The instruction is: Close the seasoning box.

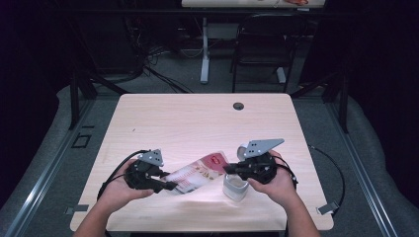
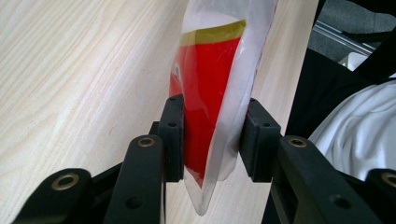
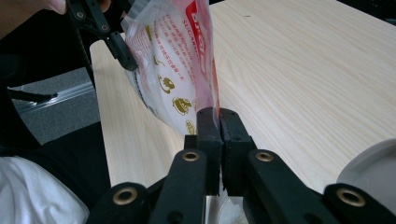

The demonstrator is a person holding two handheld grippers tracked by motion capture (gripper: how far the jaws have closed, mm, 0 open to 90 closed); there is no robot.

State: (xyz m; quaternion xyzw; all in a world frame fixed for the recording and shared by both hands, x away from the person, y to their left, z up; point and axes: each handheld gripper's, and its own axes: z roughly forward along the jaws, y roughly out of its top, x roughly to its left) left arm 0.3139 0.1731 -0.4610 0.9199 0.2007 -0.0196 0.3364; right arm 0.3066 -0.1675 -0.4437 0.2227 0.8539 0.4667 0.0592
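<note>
Nearest me, both of my hands hold grippers just inside the near edge of the pale wood-grain table [image 1: 197, 118]. My left gripper [image 1: 168, 186] has its jaws clamped on one end of a clear plastic pouch with red and gold print holding white granules [image 1: 197, 173]. My right gripper [image 1: 228, 169] has its jaws pressed tight on the pouch's opposite, red-printed end. The pouch hangs between the two, held off the tabletop and tilted, its right end higher.

Just below the right gripper a small round white container [image 1: 235, 187] stands on the table. Whether anything is inside it I cannot tell.

Left gripper view: the pouch [image 2: 212, 93] sits between the pads, with a red panel and a yellow band at the top, and a white garment [image 2: 359, 135] is at the right edge.

Right gripper view: the white contents bulge in the pouch's lower half [image 3: 173, 65], gold emblems are on the film, and the left gripper [image 3: 123, 56] bites the far edge. The container rim [image 3: 369, 172] is at lower right.

Farther off, a dark round grommet hole [image 1: 238, 106] sits near the table's far edge. Beyond that a black chair [image 1: 262, 44] stands on grey floor.
</note>
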